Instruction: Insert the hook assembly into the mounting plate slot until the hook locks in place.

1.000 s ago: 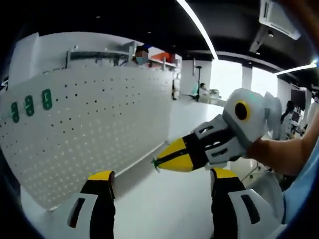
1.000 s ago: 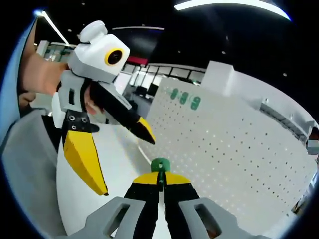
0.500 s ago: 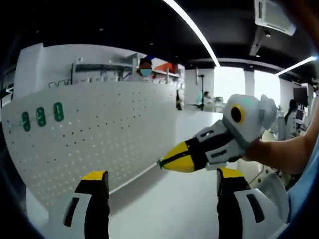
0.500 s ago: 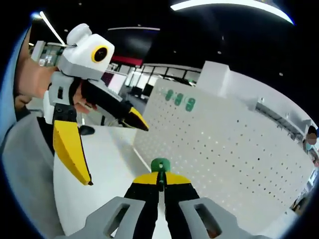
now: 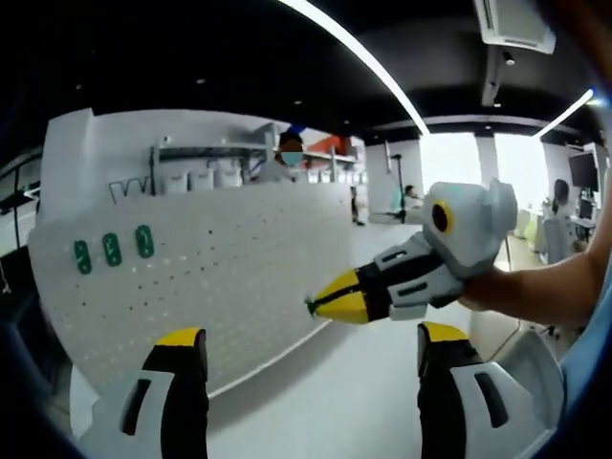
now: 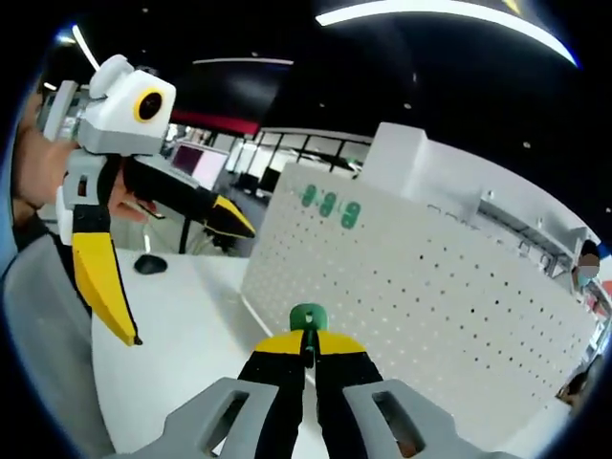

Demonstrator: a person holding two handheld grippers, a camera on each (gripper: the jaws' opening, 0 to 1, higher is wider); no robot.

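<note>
The white perforated mounting plate [image 5: 220,277] stands upright on the white table [image 5: 325,402], its hole-covered face turned toward both grippers, which suits a hook being pushed straight in. Three green hooks [image 5: 112,250] already sit in a row near its upper far corner, so the free holes beside them look like the likely target. The right gripper [image 5: 316,304] is held out in front of the plate, jaws pinched together on a small green hook [image 6: 307,316] that pokes out past the yellow tips, presumably so its prong can lead into a slot. The left gripper [image 6: 167,277] hangs off to the side with jaws spread wide and nothing between them, apparently kept clear
</note>
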